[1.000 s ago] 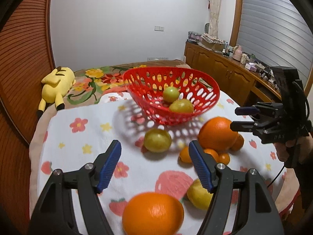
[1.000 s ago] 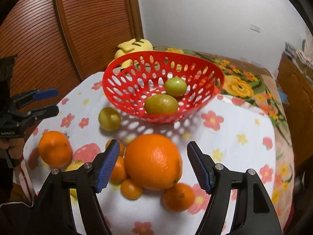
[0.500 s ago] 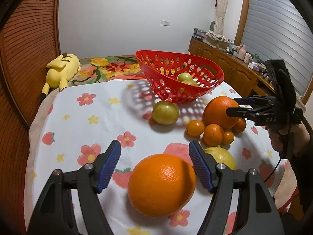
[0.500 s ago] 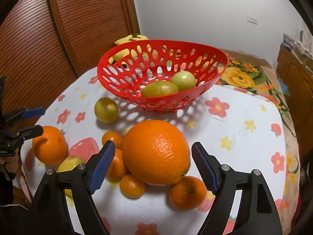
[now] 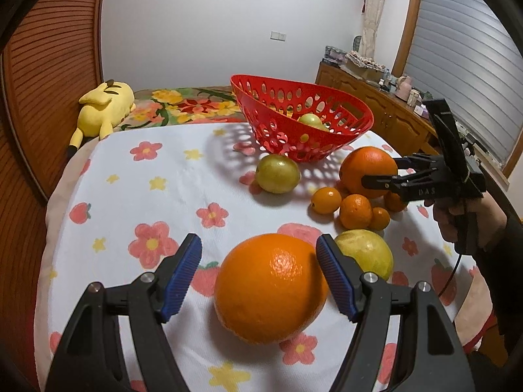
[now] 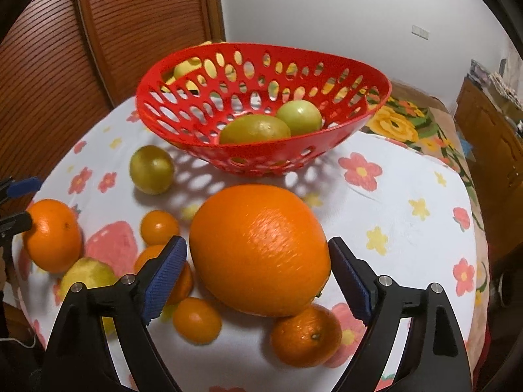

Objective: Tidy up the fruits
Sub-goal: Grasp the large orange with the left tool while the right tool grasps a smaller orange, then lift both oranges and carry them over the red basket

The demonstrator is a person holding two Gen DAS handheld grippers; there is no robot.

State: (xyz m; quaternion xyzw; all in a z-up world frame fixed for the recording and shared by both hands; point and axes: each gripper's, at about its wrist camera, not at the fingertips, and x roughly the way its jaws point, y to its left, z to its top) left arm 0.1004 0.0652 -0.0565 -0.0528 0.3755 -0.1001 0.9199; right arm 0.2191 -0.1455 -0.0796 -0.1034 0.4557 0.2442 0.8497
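Note:
A red perforated basket [image 5: 327, 143] [image 6: 183, 107] on the flowered tablecloth holds two green-yellow fruits [image 6: 255, 129] [image 6: 299, 117]. My left gripper [image 5: 258, 274] is open around a large orange [image 5: 271, 287]. Its right pad is at the peel and its left pad stands clear. My right gripper [image 6: 258, 277] straddles a second large orange [image 6: 261, 248], jaws opening, with a narrow gap on each side. In the left wrist view the right gripper [image 5: 380, 170] reaches around that orange [image 5: 367, 171]. The left gripper [image 6: 19, 204] shows at the edge of the right wrist view.
A loose green fruit [image 5: 278, 173] lies before the basket, with several small tangerines [image 5: 354, 210] and a yellow fruit [image 5: 366, 254] between the oranges. A yellow plush toy [image 5: 104, 111] lies beyond the table. A wooden cabinet [image 5: 376, 111] stands on the right. A hand [image 5: 457, 215] holds the right gripper.
Both grippers came down and closer to the table. Each large orange now sits between a pair of fingers. The right jaws have spread wider; the left jaws kept their width.

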